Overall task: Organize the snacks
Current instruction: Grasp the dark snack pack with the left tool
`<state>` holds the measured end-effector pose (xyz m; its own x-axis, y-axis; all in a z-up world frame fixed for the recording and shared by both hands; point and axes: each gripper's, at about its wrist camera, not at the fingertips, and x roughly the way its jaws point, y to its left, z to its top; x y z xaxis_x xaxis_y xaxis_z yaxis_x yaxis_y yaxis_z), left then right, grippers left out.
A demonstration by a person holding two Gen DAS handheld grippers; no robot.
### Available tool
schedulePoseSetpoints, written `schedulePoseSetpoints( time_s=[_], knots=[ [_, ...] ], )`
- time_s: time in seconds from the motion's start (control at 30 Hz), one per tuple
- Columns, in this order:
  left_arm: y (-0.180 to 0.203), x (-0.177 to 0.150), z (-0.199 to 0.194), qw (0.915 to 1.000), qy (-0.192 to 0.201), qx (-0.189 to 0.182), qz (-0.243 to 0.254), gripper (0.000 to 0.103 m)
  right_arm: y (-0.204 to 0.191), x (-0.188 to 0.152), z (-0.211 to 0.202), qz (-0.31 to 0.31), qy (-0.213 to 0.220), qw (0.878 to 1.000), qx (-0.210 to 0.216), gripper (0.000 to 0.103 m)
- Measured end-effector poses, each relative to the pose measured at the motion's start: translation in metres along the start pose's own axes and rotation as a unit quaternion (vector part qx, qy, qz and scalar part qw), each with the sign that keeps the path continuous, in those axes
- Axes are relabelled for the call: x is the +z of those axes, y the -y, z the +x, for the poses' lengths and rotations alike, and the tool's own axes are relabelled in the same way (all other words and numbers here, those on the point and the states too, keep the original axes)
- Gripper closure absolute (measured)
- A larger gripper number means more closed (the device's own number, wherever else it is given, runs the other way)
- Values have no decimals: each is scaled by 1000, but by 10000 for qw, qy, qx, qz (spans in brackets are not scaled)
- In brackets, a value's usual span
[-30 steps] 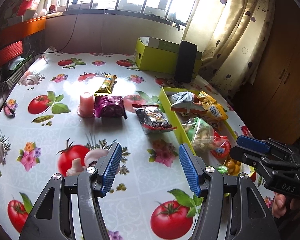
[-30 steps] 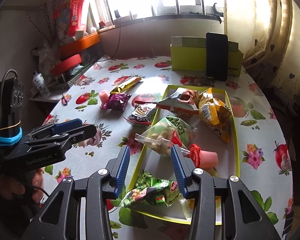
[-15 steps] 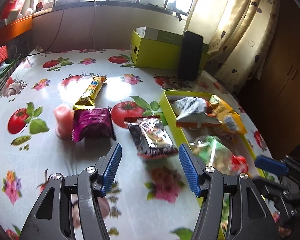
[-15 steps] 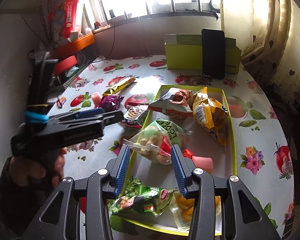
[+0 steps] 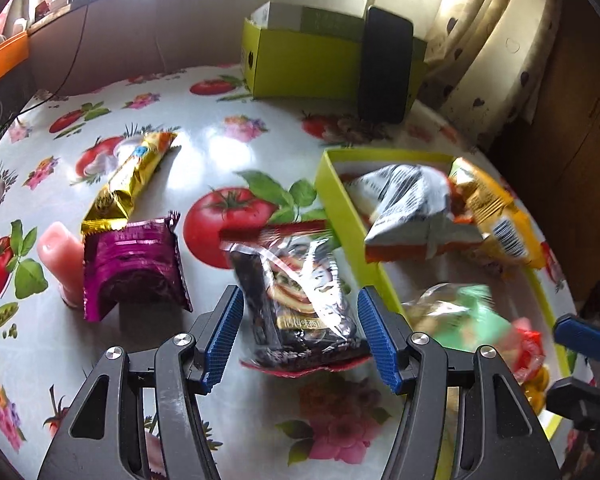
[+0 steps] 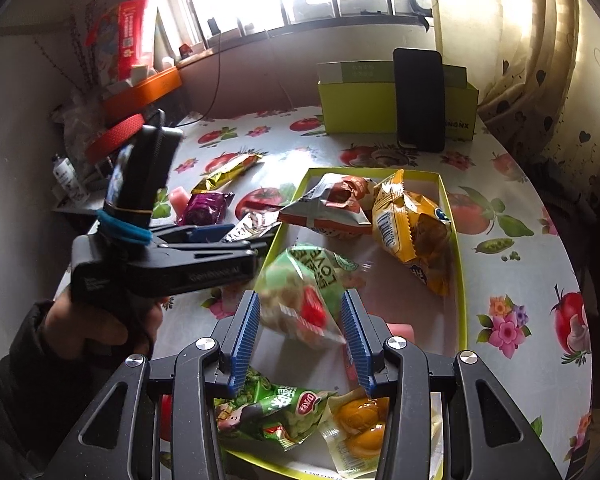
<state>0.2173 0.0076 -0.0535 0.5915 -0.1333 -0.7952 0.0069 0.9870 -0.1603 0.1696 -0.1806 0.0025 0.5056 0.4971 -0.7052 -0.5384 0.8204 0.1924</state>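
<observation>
Done so far: six snacks already lie in the yellow-green tray (image 6: 458,280) — a white-and-orange bag (image 6: 328,208), a yellow chip bag (image 6: 412,228), a clear green-printed bag (image 6: 300,292), a green pea packet (image 6: 276,412), a pack of yellow jelly cups (image 6: 360,420) and a pink piece half hidden behind the right jaw.

Left to do: four things remain loose on the desk (image 5: 236,140), all in the left half of the left wrist view — the dark snack packet (image 5: 300,304), a purple packet (image 5: 132,264), a gold bar (image 5: 128,180) and a pink jelly cup (image 5: 56,256).

Step in hand: I'd judge the dark snack packet is next, the tray wall being just beside it on the right.

Dark snack packet, place: lower centre of the left wrist view, flat on the desk, framed between the jaws.

Dark snack packet, axis: long axis runs up the frame, leaning slightly left at the top; red crimped ends at top and bottom, the near end toward the camera.

Left gripper (image 5: 300,336): jaws spread wide either side of the packet, pads not pressing it.

Right gripper (image 6: 300,336): jaws parted about halfway over the tray, empty; the clear green-printed bag shows beyond them, blurred.
</observation>
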Motion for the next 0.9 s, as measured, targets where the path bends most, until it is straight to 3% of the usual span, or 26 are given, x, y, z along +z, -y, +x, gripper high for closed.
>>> schedulePoseSetpoints(
  time_s=[0.23,0.9],
  knots=[
    [-2,-9,-5,9998,66,132,123,52,-5,-2,3,-20,-42,10000,29,62],
    [-28,-59,-72,9983,544,-49,-179,54,-28,3,6,-192,-87,9998,34,62]
  ],
)
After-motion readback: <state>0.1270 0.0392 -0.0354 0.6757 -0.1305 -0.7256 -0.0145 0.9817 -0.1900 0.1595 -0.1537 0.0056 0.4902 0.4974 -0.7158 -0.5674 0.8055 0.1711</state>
